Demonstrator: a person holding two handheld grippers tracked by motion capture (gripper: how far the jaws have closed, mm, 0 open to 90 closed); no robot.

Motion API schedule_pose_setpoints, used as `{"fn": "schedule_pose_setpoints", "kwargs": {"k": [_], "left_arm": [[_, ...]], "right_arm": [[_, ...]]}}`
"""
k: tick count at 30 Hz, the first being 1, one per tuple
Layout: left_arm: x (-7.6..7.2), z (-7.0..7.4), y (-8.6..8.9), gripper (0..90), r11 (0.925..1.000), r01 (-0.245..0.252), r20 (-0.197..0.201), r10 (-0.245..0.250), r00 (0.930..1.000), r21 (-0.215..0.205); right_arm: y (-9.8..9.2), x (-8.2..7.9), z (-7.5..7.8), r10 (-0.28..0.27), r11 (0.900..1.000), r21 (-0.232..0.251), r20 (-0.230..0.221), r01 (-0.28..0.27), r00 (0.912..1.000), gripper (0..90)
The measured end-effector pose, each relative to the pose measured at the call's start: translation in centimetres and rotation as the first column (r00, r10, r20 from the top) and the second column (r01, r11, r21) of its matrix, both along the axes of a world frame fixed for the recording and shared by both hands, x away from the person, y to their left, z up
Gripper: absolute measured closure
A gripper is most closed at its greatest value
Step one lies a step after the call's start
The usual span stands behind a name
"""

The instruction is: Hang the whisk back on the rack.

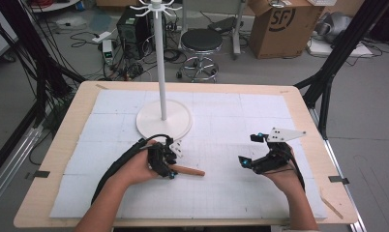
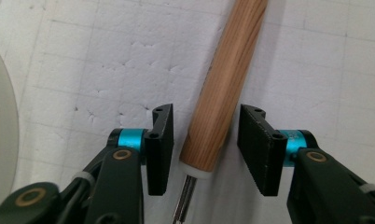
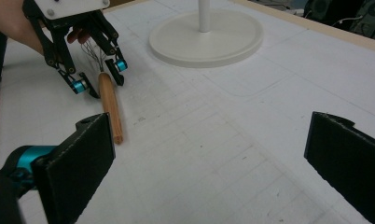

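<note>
Narrowly parted left gripper [image 2: 205, 149] straddling wooden handle [image 2: 223, 88], untouched

The handle [image 2: 223, 88] is light brown wood with darker streaked grain, ending in a white collar and a grey metal stem. The left gripper [image 2: 204, 149] is black with turquoise rollers and brass-coloured rivets. The mat [image 1: 231, 188] is white with a faint grey grid, on a pale wooden counter [image 1: 42, 193]. The stand [image 1: 163, 121] is white.
</note>
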State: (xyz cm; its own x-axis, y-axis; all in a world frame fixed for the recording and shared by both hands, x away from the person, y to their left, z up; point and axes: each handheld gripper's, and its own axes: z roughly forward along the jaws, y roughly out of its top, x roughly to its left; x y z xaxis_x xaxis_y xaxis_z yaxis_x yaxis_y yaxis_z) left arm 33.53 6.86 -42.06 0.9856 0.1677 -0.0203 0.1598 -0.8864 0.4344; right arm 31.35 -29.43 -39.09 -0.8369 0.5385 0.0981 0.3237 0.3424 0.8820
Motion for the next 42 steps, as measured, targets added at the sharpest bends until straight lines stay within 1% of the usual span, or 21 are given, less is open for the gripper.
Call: {"fn": "schedule_pose_setpoints", "kwargs": {"k": [1, 6, 9, 10, 13, 18, 20, 24, 26, 28, 29, 30, 31, 32, 34, 36, 38, 39, 40, 41, 42], "left_arm": [[0.1, 0.0, 0.0, 61.9, 1.0, 0.0, -0.002, 0.0, 1.0, 0.001], [0.1, 0.1, -0.3, 64.2, 0.9997, -0.006, -0.002, 0.006, 1.0, 0.023], [0.0, 0.2, -0.6, 65.6, 0.999, 0.008, 0.008, -0.009, 0.9999, 0.044], [-0.1, 0.3, -0.7, 72.3, 0.9986, 0.019, 0.005, -0.019, 0.9998, 0.05], [-0.2, 0.4, -0.9, 73.2, 0.9976, 0.016, 0.006, -0.016, 0.9999, 0.068], [-0.3, 0.5, -0.8, 73.4, 0.9976, 0.017, 0.014, -0.018, 0.9997, 0.067], [-0.4, 0.8, -0.5, 73.4, 0.9984, 0.007, 0.016, -0.007, 0.9998, 0.057], [-0.4, 1.9, 0.5, 73.4, 0.9995, -0.029, 0.017, 0.029, 0.9994, -0.009], [-0.4, 2.5, 1.0, 73.4, 0.998, -0.046, 0.017, 0.047, 0.9988, -0.043], [-0.4, 3.2, 1.5, 73.4, 0.9946, -0.062, 0.019, 0.064, 0.9978, -0.083], [-0.4, 3.5, 1.8, 73.4, 0.9919, -0.07, 0.016, 0.073, 0.9972, -0.106], [-0.4, 4.0, 2.0, 73.3, 0.9901, -0.074, 0.025, 0.078, 0.9966, -0.119], [-0.4, 4.3, 2.3, 73.4, 0.9861, -0.083, 0.026, 0.088, 0.9958, -0.144], [-0.4, 4.7, 2.5, 73.4, 0.9816, -0.092, 0.019, 0.096, 0.9952, -0.167], [-0.4, 5.3, 3.0, 73.4, 0.9732, -0.107, 0.023, 0.114, 0.9932, -0.203], [-0.3, 5.9, 3.5, 73.4, 0.9622, -0.126, 0.023, 0.135, 0.9905, -0.242], [-0.3, 6.5, 4.1, 73.4, 0.9501, -0.142, 0.028, 0.155, 0.9875, -0.278], [-0.2, 6.8, 4.4, 73.4, 0.941, -0.151, 0.027, 0.167, 0.9856, -0.303], [-0.2, 7.0, 4.6, 73.4, 0.929, -0.162, 0.018, 0.178, 0.9839, -0.333], [-0.1, 7.3, 4.9, 73.4, 0.9187, -0.174, 0.01, 0.19, 0.9818, -0.355], [-0.1, 7.5, 5.2, 73.4, 0.9111, -0.178, 0.012, 0.196, 0.9805, -0.372]], "right_arm": [[0.0, 0.0, 0.0, 0.0, 1.0, -0.001, 0.002, 0.0, 1.0, 0.7], [0.0, 0.0, 0.0, -0.002, 1.0, 0.0, 0.004, 0.002, 1.0, 0.7], [0.0, 0.0, 0.0, -0.001, 1.0, 0.001, 0.004, 0.001, 1.0, 0.7], [0.0, -0.1, 0.0, -0.001, 1.0, -0.002, 0.004, 0.001, 1.0, 0.7], [0.0, -0.1, 0.0, -0.001, 1.0, 0.0, 0.003, 0.001, 1.0, 0.7], [-0.1, -0.1, 0.1, -0.005, 1.0, 0.003, 0.004, 0.005, 1.0, 0.7], [-0.1, -0.1, 0.1, -0.004, 1.0, 0.005, 0.002, 0.004, 1.0, 0.7], [-0.2, -0.1, 0.1, -0.007, 1.0, 0.003, 0.004, 0.007, 1.0, 0.7], [-0.1, -0.1, 0.1, -0.005, 1.0, 0.004, 0.002, 0.005, 1.0, 0.7], [-0.1, -0.1, 0.1, -0.005, 1.0, 0.003, 0.004, 0.005, 1.0, 0.7], [-0.1, -0.1, 0.1, -0.007, 1.0, 0.003, 0.004, 0.006, 1.0, 0.7], [-0.1, -0.1, 0.1, -0.006, 1.0, 0.002, 0.004, 0.006, 1.0, 0.7], [-0.1, -0.1, 0.1, -0.006, 1.0, 0.003, 0.004, 0.006, 1.0, 0.7], [-0.1, -0.1, 0.1, -0.007, 1.0, 0.004, 0.004, 0.007, 1.0, 0.7], [-0.1, -0.1, 0.1, -0.006, 1.0, 0.003, 0.004, 0.006, 1.0, 0.7], [0.0, -0.2, 0.1, -0.005, 1.0, 0.005, 0.004, 0.005, 1.0, 0.7], [0.0, -0.2, 0.1, -0.001, 1.0, 0.006, 0.006, 0.001, 1.0, 0.7], [0.0, -0.2, 0.1, -0.001, 1.0, 0.006, 0.006, 0.001, 1.0, 0.7], [0.0, -0.2, 0.2, -0.001, 1.0, 0.008, 0.008, 0.001, 1.0, 0.8], [0.0, -0.2, 0.2, 0.002, 1.0, 0.01, 0.01, -0.002, 0.9999, 0.8], [0.0, -0.2, 0.2, 0.004, 1.0, 0.01, 0.007, -0.004, 1.0, 0.7]]}}
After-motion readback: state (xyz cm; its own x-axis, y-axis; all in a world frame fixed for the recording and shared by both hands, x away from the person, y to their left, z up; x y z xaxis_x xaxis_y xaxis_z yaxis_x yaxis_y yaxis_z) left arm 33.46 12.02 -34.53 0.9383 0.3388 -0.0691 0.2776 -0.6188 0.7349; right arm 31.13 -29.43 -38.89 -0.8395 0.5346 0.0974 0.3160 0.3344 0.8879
